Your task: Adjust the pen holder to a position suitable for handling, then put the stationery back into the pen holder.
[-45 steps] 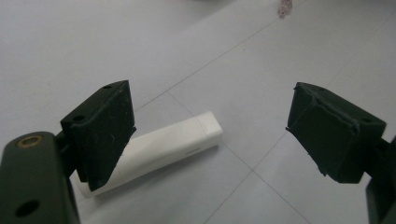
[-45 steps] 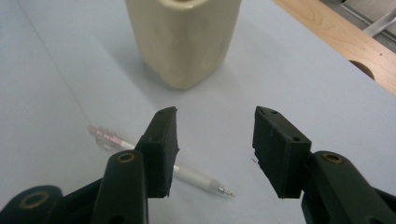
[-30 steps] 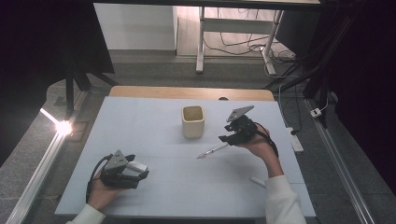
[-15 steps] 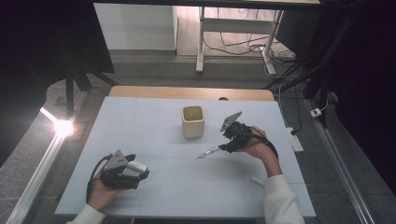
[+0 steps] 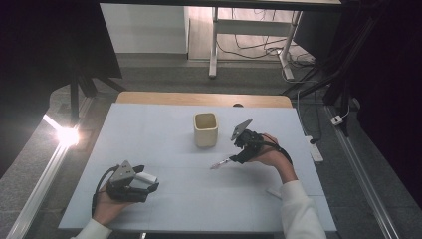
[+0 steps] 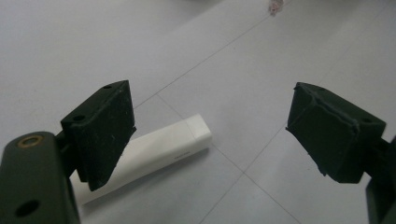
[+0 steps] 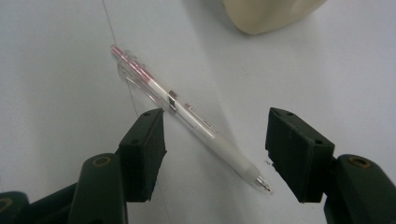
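At the lower left of the high view the left hand-held gripper point(image 5: 142, 181) rests low on the desk point(image 5: 164, 209), its jaws spread with nothing pinched; in the left gripper view a white eraser-like block point(image 6: 154, 154) lies on the desk just beside and partly behind the left jaw, so a careless nudge of that hand could push the block away; farther up, right of centre in the high view, the right hand-held gripper point(image 5: 238, 158) hangs low over the pen point(image 5: 220, 162), its jaws having just been opening and now spread wide; in the right gripper view the pen point(image 7: 187, 116) lies flat on the desk, slanting from upper left to lower right, its tip end between the jaws but with neither pad touching it; the main risk, as I judge it, is that the jaws close across a slanted barrel; the pads would then meet it at an angle and the pen could roll, swivel or squirt out; a jaw coming down on the barrel could also flick it away; beyond, near the upper middle of the desk, the cream cup point(image 5: 205, 129) stands upright; a pen gripped near its tip would hang unbalanced and might catch the rim or tip the cup if it is carried there.
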Demonstrator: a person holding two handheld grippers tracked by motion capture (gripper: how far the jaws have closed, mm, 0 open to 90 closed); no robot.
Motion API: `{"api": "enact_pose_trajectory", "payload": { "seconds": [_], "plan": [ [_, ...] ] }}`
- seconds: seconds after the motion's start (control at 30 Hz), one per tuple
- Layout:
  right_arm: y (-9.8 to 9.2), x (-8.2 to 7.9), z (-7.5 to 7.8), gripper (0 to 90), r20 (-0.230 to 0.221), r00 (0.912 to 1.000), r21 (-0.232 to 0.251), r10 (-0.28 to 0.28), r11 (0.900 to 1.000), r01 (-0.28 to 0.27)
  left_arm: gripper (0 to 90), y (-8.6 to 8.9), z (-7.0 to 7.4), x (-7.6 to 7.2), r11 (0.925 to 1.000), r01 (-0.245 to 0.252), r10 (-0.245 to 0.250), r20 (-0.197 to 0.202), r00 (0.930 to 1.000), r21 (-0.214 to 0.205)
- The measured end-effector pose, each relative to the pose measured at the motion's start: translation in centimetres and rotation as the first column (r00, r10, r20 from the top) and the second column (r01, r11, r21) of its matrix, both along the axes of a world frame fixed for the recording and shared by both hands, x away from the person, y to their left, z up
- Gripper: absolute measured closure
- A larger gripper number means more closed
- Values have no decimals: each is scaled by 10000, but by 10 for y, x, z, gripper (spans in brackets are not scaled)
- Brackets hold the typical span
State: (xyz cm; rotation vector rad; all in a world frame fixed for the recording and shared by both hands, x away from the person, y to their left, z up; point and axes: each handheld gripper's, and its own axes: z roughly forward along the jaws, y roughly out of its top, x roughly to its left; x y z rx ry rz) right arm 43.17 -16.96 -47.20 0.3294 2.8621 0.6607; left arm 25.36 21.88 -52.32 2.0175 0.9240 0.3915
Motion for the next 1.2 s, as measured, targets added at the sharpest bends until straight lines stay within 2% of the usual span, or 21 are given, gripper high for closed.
{"api": "enact_pose_trajectory", "payload": {
  "seconds": [0.13, 0.23, 0.4, 0.5, 0.7, 0.8, 0.87, 0.93, 1.07, 1.1, 1.2],
  "plan": [
    [2, 5, -4, 373, -213, 9996, -218, 207, 9995, -211, 145, -1, 0, 0, 10000, 48, -48, -21, 10000, 53],
    [3, 9, -6, 371, -400, 9989, -595, 265, 9978, -288, 145, -1, -1, 0, 10000, 48, -48, -65, 10000, 54],
    [5, 12, -7, 367, -600, 9976, -746, 336, 9965, -381, 145, 0, -1, -2, 10000, 11, -10, -58, 10000, 56],
    [5, 13, -10, 367, -634, 9975, -995, 308, 9944, -370, 145, 0, 0, -2, 10000, -20, 20, -42, 10000, 43],
    [5, 17, -16, 387, -944, 9949, -1123, 343, 9927, -448, 146, -2, -1, -1, 10000, 30, -29, -65, 10000, 94],
    [5, 19, -21, 433, -1295, 9910, -1301, 347, 9901, -517, 145, -2, -1, 0, 9999, 47, -46, -58, 10000, 116],
    [5, 20, -25, 468, -1257, 9913, -1434, 403, 9880, -583, 145, -2, -1, 0, 9999, 58, -57, -67, 10000, 112],
    [4, 21, -25, 514, -1472, 9884, -1351, 373, 9892, -575, 145, -1, -1, 0, 9999, 32, -32, -57, 10000, 103],
    [2, 21, -25, 620, -1450, 9869, -1227, 706, 9885, -888, 146, -1, -1, 0, 9999, 34, -33, -54, 10000, 111],
    [2, 21, -24, 650, -1206, 9901, -1307, 713, 9876, -871, 145, -1, -1, 0, 9999, 30, -30, -51, 10000, 115],
    [2, 21, -25, 738, -1399, 9830, -1139, 1189, 9842, -1352, 145, -1, -2, 0, 9999, 36, -35, -67, 10000, 129]
  ]
}}
